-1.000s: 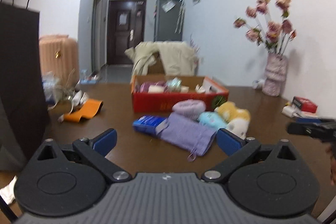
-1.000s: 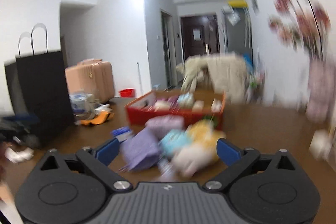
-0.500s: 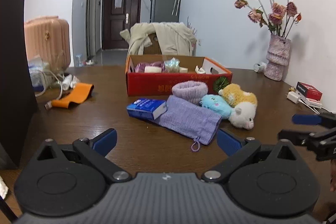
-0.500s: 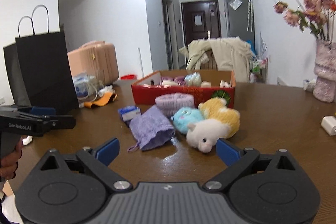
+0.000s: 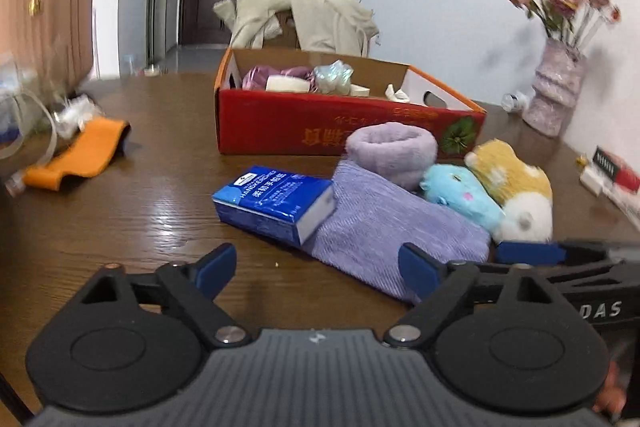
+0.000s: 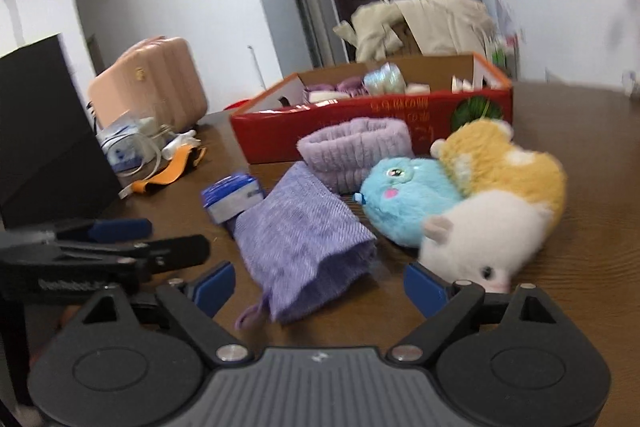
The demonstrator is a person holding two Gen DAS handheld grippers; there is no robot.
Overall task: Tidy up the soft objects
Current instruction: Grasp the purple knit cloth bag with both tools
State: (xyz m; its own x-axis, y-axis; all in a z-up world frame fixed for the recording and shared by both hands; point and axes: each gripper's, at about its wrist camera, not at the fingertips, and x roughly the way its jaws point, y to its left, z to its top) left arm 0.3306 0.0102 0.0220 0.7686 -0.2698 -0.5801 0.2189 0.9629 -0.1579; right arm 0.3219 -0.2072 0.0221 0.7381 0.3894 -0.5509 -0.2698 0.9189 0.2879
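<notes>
1. The left gripper (image 5: pixel 318 269) has its jaws wide and closing, with nothing pressed between the blue pads; only bare table (image 5: pixel 140 211) and the near edge of the purple pouch (image 5: pixel 384 227) show in the gap.
2. The right gripper (image 6: pixel 318 285) is likewise wide and closing, empty; the open mouth of the purple pouch (image 6: pixel 304 247) lies just ahead, between its fingers.
3. A blue tissue pack (image 5: pixel 276 203) lies ahead of the left fingers, its end resting on the pouch.
4. Beyond the pouch sits a purple fuzzy band (image 5: pixel 392 147), touching the front of the red box (image 5: pixel 280 123).
5. Right of the pouch, a blue plush toy (image 6: pixel 408 195) leans against a yellow-and-white plush toy (image 6: pixel 500 195), whose white face is just beside the right gripper's right finger.
6. The red box already holds several small soft items, too blurred to name.
7. An orange strap (image 5: pixel 80 155) lies far left of the left fingers.
</notes>
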